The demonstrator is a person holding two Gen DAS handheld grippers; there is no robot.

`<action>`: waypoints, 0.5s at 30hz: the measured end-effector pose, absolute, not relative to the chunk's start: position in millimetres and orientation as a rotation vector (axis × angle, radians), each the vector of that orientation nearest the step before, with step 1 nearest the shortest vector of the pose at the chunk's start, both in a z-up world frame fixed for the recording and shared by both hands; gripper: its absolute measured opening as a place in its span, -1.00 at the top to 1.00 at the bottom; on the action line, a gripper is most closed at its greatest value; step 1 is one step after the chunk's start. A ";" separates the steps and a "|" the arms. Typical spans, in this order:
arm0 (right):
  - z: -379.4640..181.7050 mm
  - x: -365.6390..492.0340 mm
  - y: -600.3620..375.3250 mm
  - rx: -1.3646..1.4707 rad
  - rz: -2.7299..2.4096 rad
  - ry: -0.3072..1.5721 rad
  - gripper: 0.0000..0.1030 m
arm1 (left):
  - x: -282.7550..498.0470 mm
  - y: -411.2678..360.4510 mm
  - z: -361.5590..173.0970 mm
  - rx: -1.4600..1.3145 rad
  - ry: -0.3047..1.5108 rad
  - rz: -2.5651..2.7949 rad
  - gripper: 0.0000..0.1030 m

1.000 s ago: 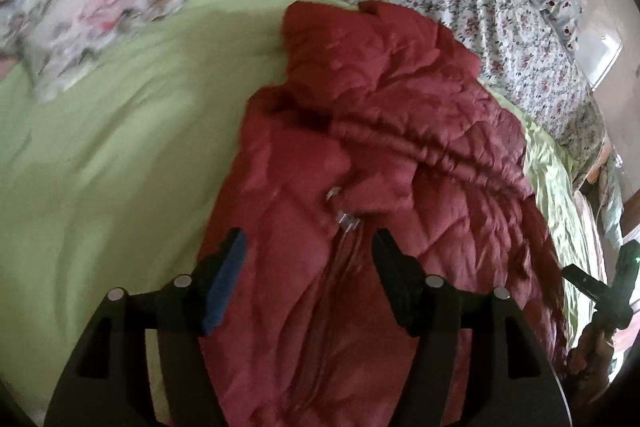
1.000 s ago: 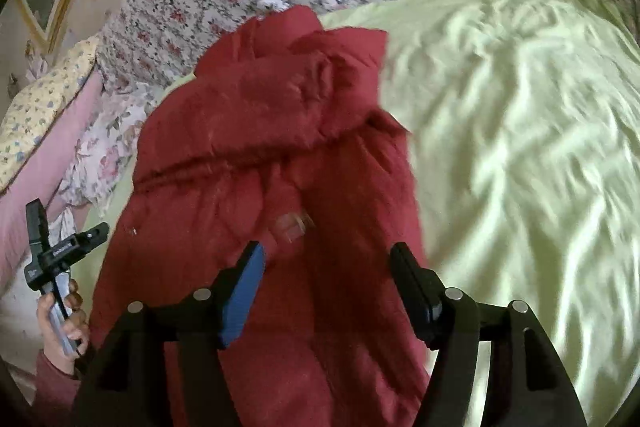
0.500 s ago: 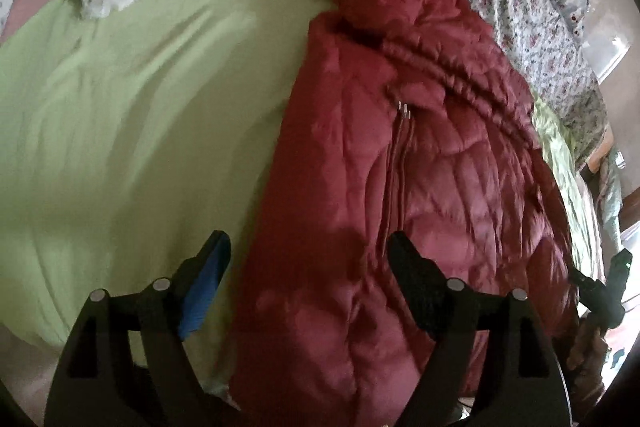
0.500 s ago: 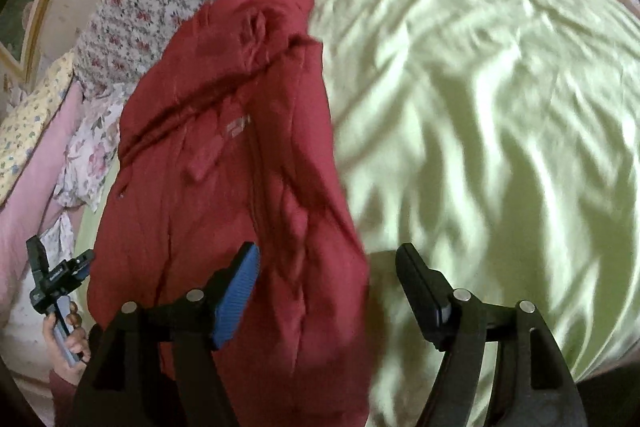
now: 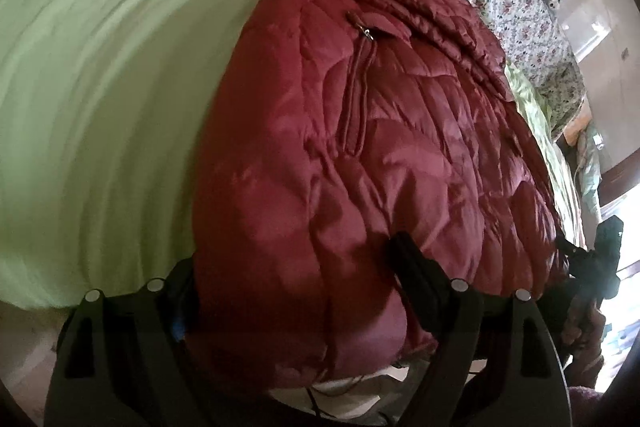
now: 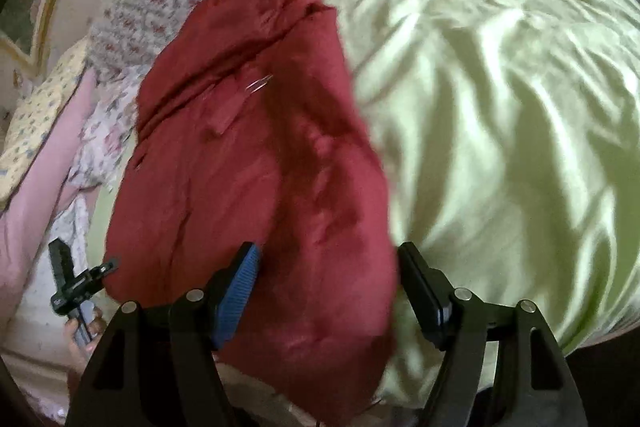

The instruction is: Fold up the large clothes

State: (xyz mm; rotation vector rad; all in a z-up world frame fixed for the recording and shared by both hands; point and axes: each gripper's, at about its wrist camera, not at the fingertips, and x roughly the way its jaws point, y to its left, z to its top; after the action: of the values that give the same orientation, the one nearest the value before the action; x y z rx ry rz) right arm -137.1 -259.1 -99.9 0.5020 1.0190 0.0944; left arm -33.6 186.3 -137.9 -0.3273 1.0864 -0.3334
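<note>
The red jacket (image 5: 384,155) lies lengthwise on the bed (image 5: 100,99), over the green sheet, its hem hanging off the near edge between both pairs of fingers. The left gripper (image 5: 292,291) is released and its jaws are opening, with the padded hem bulging into the gap; its blue pad is half hidden behind the fabric, so I cannot tell if that pad touches. The right gripper (image 6: 326,287) is also released, straddling the jacket's right edge without pinching it. The main risk, as I judge it, is a shallow or uneven bite: the quilted shell looks slick and puffy, so a grip closing on only the outer layer could slide off when lifted. If the two sides catch different depths, the fold would likely come out skewed. The sheet sits just beside the right finger (image 6: 424,291) and could get pinched along with the hem, dragging the bedding.
</note>
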 end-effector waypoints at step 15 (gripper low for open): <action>-93.5 -140.9 -239.2 0.473 0.174 0.977 0.41 | -50.2 164.3 -123.6 -0.275 1.048 -0.424 0.46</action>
State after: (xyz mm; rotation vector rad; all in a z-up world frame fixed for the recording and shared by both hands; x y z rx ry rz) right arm -140.9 -239.2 -93.5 0.4729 0.9772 0.1739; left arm -50.2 164.3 -123.6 -0.2752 1.0478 -0.4244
